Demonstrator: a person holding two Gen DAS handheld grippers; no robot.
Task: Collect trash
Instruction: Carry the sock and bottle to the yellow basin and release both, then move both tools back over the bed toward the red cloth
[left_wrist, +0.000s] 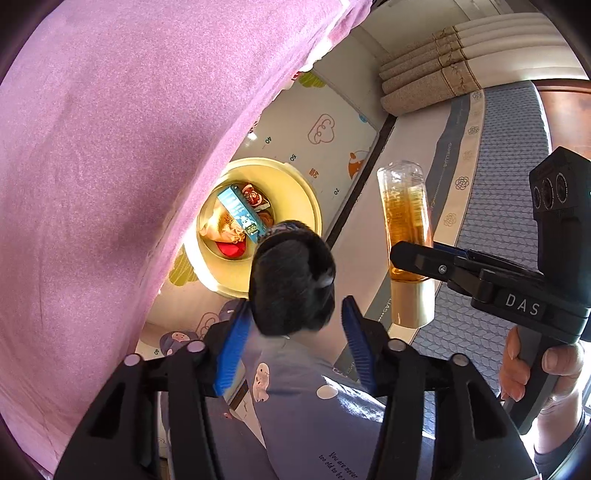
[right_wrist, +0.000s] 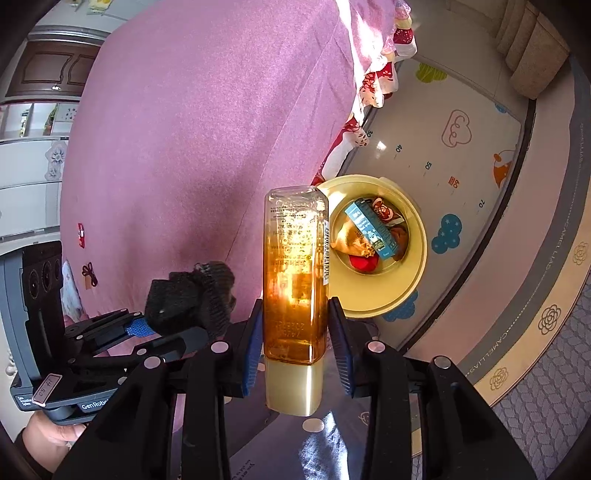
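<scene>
1. Left gripper (left_wrist: 294, 306): fingers stand wide apart, blue pads either side of a black knit cloth (left_wrist: 291, 280); right pad shows a gap to it, so it's not clamped, just sitting between them
2. From the right wrist view the same black knit cloth (right_wrist: 192, 295) bunches at the left gripper's (right_wrist: 155, 332) tips, in front of the pink bedspread (right_wrist: 184, 147)
3. Right gripper (right_wrist: 295, 302): fingers partly open around a clear bottle (right_wrist: 295, 258) of amber liquid, cream cap nearest the camera, base pointing far; pads lie right beside its two sides, can't tell if they actually press
4. Bottle (left_wrist: 406, 221) also shows in the left wrist view, right of the cloth, with one black finger of the right gripper (left_wrist: 410, 258) crossing its lower part
5. Yellow bin (right_wrist: 369, 310) sits on the play mat (right_wrist: 461, 155) on the floor, far past both grippers, just right of the bedspread edge; inside it a blue carton (right_wrist: 369, 229), a tan crumpled wrapper and something red
6. Bin (left_wrist: 303, 192) appears just beyond the cloth in the left wrist view
7. A hand (left_wrist: 535, 365) grips the right gripper's handle at near right
</scene>
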